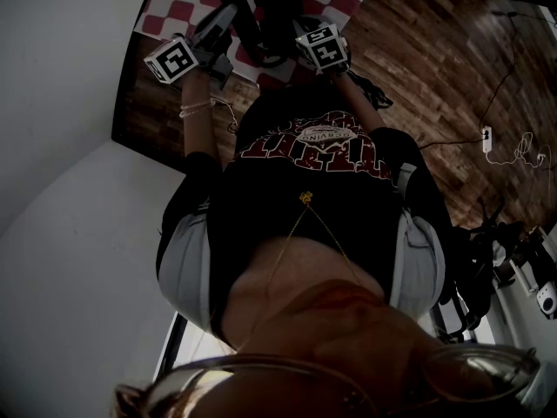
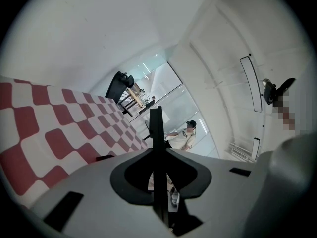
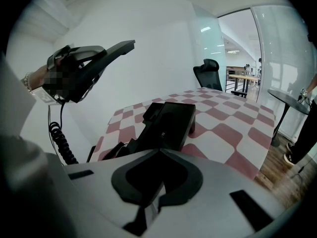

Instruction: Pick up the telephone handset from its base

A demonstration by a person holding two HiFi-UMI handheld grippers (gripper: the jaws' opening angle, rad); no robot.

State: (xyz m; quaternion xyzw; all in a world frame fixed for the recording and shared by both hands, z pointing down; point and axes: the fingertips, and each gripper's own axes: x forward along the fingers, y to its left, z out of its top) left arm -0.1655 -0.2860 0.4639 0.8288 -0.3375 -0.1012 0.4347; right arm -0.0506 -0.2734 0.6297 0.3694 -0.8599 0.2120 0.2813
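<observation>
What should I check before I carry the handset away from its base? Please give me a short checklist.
1. Handset lifted clear of the base: ok.
2. Left gripper jaws closed on the handset: ok.
3. Coiled cord hangs loose below the handset: ok, though its lower end is hidden.
4. Base rests flat on the checkered table: ok.
5. Right gripper points at the base; whether it touches the base: cannot tell.

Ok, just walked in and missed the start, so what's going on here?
A person works two handheld grippers over a checkered table. The left gripper holds the telephone handset raised well clear of its base, the coiled cord hanging below it. The right gripper is shut and empty, pointing at the base.
</observation>
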